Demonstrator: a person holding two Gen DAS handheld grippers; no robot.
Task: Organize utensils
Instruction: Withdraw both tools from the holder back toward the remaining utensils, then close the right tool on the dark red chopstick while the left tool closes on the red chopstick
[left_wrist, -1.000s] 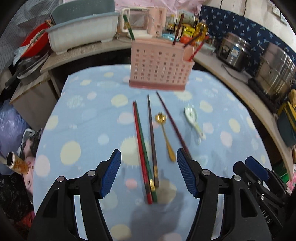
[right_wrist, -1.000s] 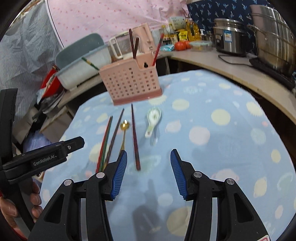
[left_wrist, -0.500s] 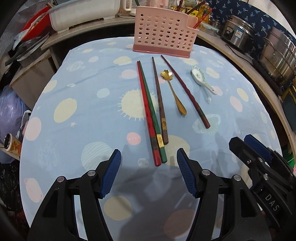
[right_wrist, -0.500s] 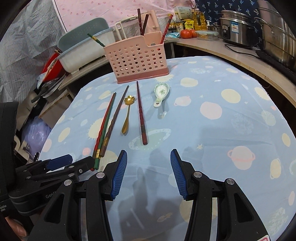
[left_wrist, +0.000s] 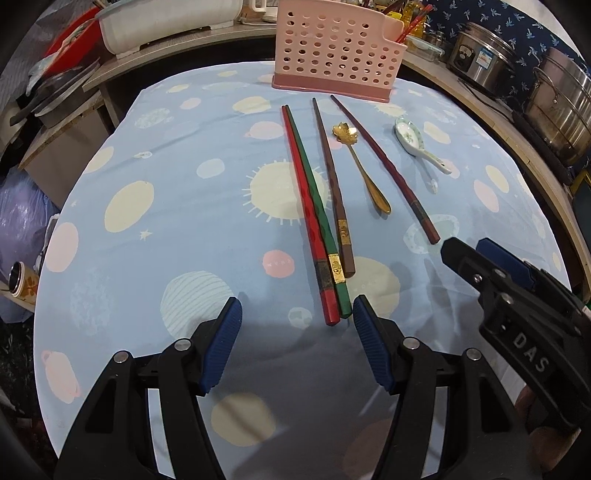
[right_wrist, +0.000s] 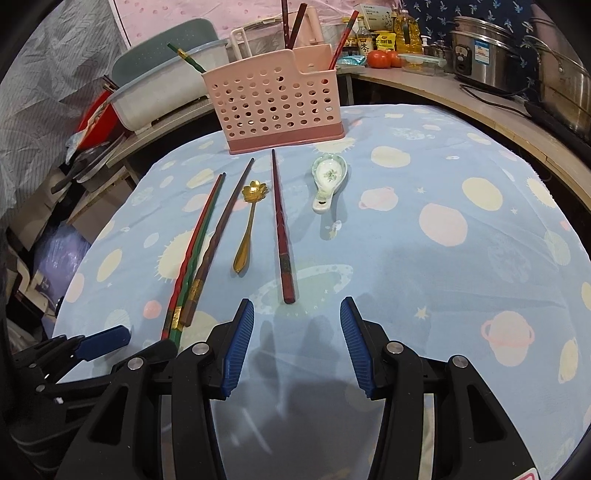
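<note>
A pink plastic utensil holder (right_wrist: 279, 107), its walls pierced with rows of round holes, stands upright at the far edge of the tabletop (right_wrist: 461, 258). Its taller back section holds two dark chopsticks (right_wrist: 291, 22); a red chopstick (right_wrist: 341, 40) leans out of the lower right compartment.

The tabletop is covered by a light blue cloth printed with pale planets and suns. On it, in front of the holder, lie loose utensils in rough parallel. From the left: a red chopstick (left_wrist: 306, 210) and a green chopstick (left_wrist: 319, 206), touching side by side, each with a gold band near its thick end; a brown chopstick (left_wrist: 332, 181) with a gold band; a gold metal spoon (left_wrist: 360, 166) with a flower-shaped bowl; a dark red chopstick (left_wrist: 388, 170) with a wavy shaft; and a white ceramic soup spoon (left_wrist: 417, 144) with a green floral motif.

The left claw (left_wrist: 297, 345) stands open and empty just short of the red and green pair's thick ends. The right claw (right_wrist: 297, 345) stands likewise open and empty, just short of the dark red chopstick's end. Ribbed blue pads (right_wrist: 238, 345) line both claws' black fingers.
</note>
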